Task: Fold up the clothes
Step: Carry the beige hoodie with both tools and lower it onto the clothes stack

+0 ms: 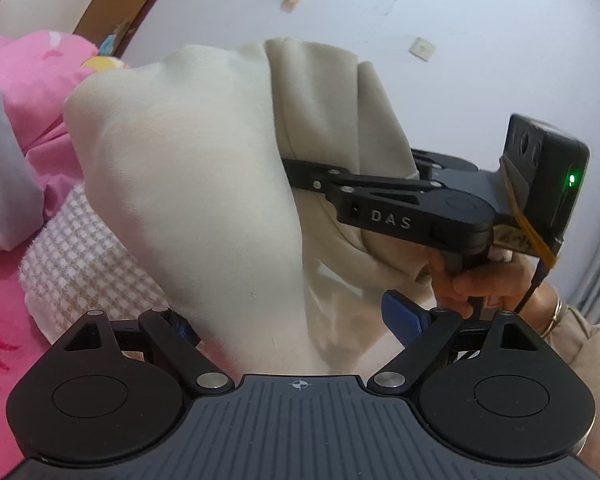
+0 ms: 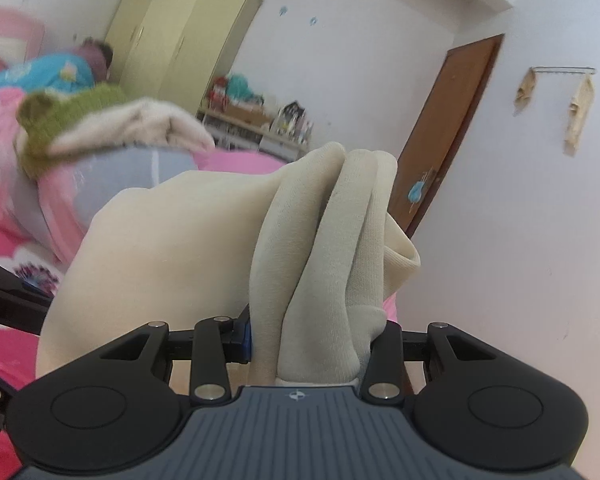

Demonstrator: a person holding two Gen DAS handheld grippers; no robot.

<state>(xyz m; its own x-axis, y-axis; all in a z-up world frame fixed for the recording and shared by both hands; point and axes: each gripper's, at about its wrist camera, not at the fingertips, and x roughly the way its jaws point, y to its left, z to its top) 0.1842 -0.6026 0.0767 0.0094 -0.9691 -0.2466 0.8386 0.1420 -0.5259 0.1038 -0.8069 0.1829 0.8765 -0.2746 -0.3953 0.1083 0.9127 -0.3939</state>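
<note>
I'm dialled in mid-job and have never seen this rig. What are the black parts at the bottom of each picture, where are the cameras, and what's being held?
Each picture comes from a camera on a hand-held tool, looking along its two fingers. The left tool has cream cloth between its fingers, though they look spread. The right tool is clamped on bunched folds of that cloth; the left view also shows it from the side, with the person's hand on its handle. Behind lies a pink bed with piled laundry.
</note>
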